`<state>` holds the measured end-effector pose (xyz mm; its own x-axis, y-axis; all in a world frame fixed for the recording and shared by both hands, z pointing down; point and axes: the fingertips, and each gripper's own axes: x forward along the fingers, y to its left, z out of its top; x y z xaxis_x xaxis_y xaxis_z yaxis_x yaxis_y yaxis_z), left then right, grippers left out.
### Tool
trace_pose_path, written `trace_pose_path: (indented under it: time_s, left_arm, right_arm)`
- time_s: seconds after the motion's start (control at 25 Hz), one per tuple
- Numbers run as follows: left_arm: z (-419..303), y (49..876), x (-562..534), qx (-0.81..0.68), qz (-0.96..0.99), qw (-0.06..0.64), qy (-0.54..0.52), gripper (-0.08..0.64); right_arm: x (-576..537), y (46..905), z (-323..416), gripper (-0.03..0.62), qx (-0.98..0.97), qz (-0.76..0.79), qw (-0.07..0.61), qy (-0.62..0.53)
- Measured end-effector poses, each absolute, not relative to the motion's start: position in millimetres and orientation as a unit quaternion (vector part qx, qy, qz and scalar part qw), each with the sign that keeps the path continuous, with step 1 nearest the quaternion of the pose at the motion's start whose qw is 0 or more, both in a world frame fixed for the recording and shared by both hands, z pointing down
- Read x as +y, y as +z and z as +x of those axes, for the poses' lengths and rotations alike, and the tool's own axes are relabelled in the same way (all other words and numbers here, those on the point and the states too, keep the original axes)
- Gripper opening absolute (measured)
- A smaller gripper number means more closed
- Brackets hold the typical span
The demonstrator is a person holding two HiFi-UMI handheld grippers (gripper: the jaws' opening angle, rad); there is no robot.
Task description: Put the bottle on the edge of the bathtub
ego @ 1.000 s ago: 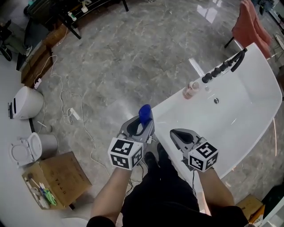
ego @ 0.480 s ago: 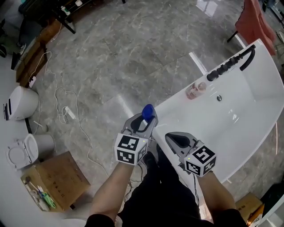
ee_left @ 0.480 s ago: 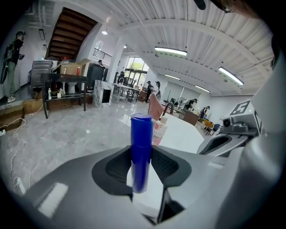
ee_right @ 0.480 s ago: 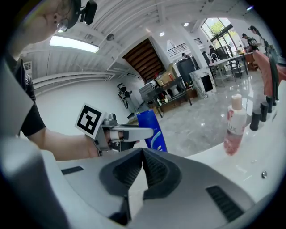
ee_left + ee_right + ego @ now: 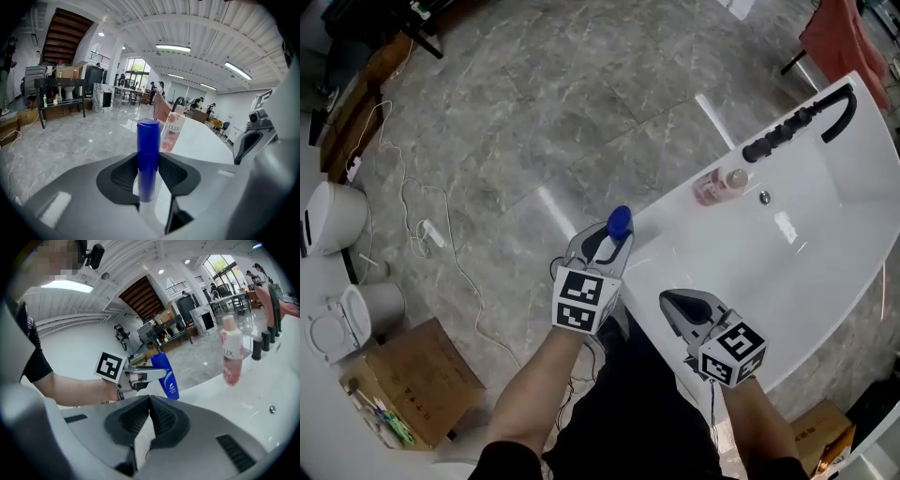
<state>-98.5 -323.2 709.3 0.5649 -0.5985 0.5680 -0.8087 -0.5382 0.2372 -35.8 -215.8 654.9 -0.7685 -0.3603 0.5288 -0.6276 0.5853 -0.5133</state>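
My left gripper (image 5: 614, 246) is shut on a blue bottle (image 5: 618, 223), which stands upright between its pads (image 5: 174, 172) in the left gripper view as the blue bottle (image 5: 148, 159). It hangs at the near left corner of the white bathtub (image 5: 825, 234), just over the rim. From the right gripper view the blue bottle (image 5: 166, 376) tilts slightly beside the rim. My right gripper (image 5: 686, 305) is shut and holds nothing, over the tub's near rim (image 5: 675, 347).
A pink bottle (image 5: 716, 184) stands on the tub's far rim near black faucet knobs (image 5: 787, 131). A cardboard box (image 5: 403, 380), a toilet (image 5: 337, 323) and cables (image 5: 422, 225) lie on the marble floor to the left. A pink towel (image 5: 844, 37) hangs at top right.
Both grippers drifted slightly toward the tub; the left one carried the blue bottle a little to the right and farther over the corner of the rim.
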Motion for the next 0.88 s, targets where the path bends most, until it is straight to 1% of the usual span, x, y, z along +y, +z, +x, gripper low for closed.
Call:
trace_pose_path:
  time_s: [0.36, 0.88]
  left_arm:
    - [-84.6, 717.5, -336.7, -0.409, 0.864, 0.200, 0.214, 0.144]
    - [-86.6, 720.3, -325.8, -0.416, 0.857, 0.198, 0.230, 0.146]
  right_arm:
    - [-219.5, 669.6, -21.0, 0.012, -0.859, 0.299, 0.188, 0.370]
    - [-230.2, 665.9, -29.2, 0.012, -0.864, 0.285, 0.182, 0.374]
